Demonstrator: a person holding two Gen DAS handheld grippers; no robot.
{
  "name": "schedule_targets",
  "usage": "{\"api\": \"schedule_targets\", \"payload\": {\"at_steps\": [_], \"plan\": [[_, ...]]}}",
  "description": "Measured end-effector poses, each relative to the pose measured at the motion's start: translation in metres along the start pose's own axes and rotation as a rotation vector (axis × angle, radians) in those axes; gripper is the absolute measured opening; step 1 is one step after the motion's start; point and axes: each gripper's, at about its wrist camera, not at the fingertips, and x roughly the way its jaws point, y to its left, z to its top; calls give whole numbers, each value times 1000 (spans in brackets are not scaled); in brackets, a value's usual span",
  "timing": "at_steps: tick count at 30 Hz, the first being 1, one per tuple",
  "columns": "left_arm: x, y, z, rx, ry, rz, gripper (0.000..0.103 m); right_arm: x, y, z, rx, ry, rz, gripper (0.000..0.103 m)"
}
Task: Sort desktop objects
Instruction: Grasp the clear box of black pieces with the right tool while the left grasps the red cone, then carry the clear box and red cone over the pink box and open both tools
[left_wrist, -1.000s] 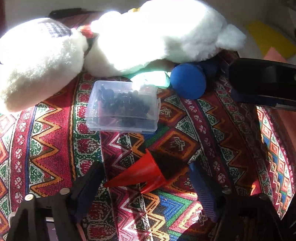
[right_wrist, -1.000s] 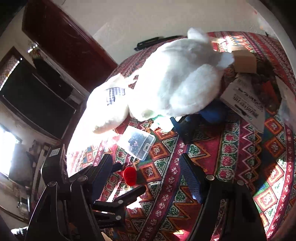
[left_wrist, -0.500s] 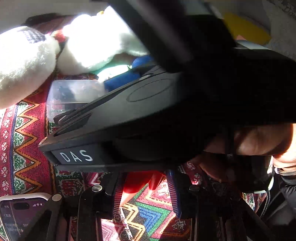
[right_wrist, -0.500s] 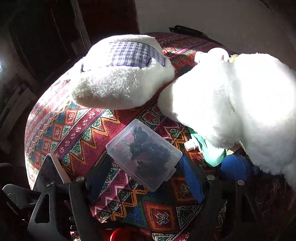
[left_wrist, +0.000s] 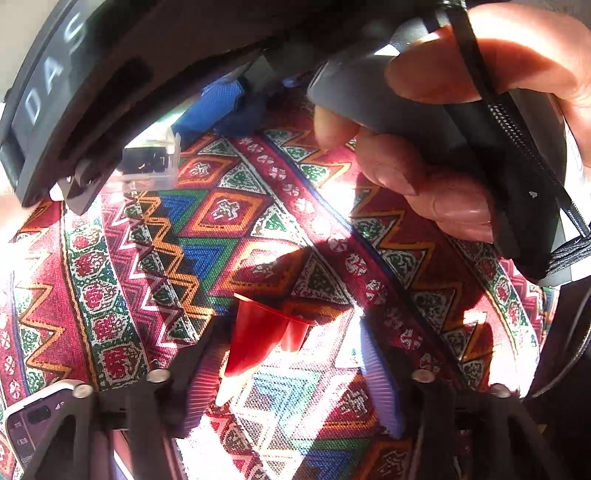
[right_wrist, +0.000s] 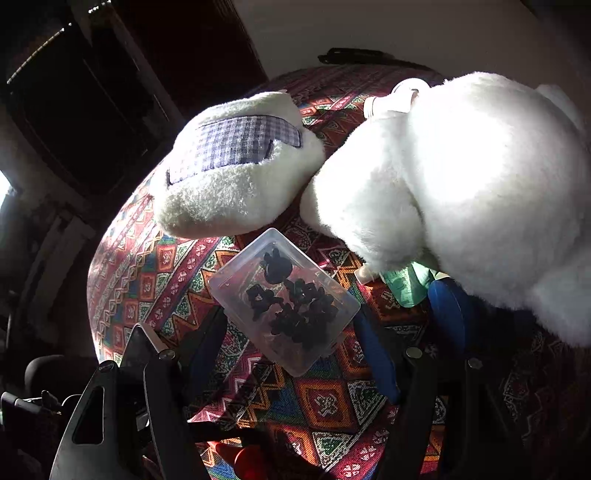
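A clear box (right_wrist: 283, 301) of small black parts lies closed on the patterned cloth (right_wrist: 325, 402), between our right gripper's (right_wrist: 291, 354) wide jaws. Our left gripper (left_wrist: 291, 358), also wide, straddles a red cone (left_wrist: 258, 339). White plush toys (right_wrist: 461, 192) lie beyond.

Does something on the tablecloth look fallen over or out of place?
Yes. The red cone lies on its side between the open left gripper fingers rather than standing. The clear plastic box sits askew between the open right gripper fingers; nothing spilled.
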Motion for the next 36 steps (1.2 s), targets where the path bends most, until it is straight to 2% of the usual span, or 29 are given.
{"api": "schedule_targets", "payload": {"at_steps": [2,8,12,17,25,36], "plan": [[-7,0,0,-21,-8,-20,26,-13,0,1,9,-28,0,73],[-26,-23,0,-31,-66,-15,27,-51,3,0,27,-104,-7,73],[-49,-47,5,5,-137,-27,27,-84,-1,-12,50,-148,-37,73],[-69,-58,8,41,-209,-73,27,-132,-15,-31,94,-227,-94,73],[-60,-89,30,75,-272,-137,27,-206,-61,-63,231,-362,-199,73],[-63,-119,67,28,-350,-210,27,-294,-107,-107,381,-550,-311,73]]}}
